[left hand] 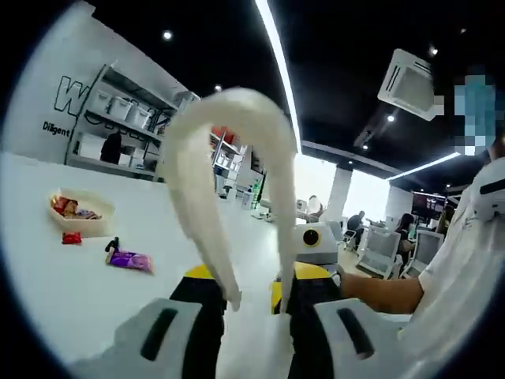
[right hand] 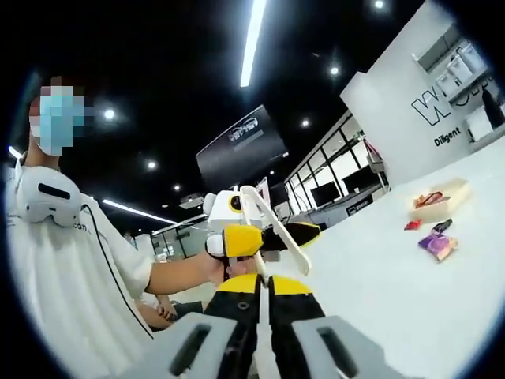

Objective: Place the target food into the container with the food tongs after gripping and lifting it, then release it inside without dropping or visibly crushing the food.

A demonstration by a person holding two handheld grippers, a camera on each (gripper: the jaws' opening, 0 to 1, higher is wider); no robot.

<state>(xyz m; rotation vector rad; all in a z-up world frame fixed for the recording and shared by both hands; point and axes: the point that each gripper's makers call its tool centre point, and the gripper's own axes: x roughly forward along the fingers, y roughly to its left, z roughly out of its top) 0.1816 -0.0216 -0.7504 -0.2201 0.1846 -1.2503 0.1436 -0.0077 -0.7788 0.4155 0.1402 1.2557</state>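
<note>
White food tongs (left hand: 237, 158) rise in a tall loop from between the jaws of my left gripper (left hand: 256, 288), which is shut on their two arms. In the right gripper view the same tongs (right hand: 276, 229) stick out of the left gripper (right hand: 272, 237) just past my right gripper (right hand: 264, 286), whose jaws stand shut. A cream container (left hand: 83, 213) (right hand: 442, 197) with a few snacks in it sits far off on the white table. Beside it lie a small red packet (left hand: 71, 238) (right hand: 412, 225) and a purple wrapped snack (left hand: 130, 260) (right hand: 438, 245).
The white table (left hand: 47, 300) stretches wide between the grippers and the container. A person in a white shirt (right hand: 71, 268) holds the grippers. Shelves with white bins (left hand: 118, 114) stand against the back wall. Desks with monitors (left hand: 379, 249) fill the room behind.
</note>
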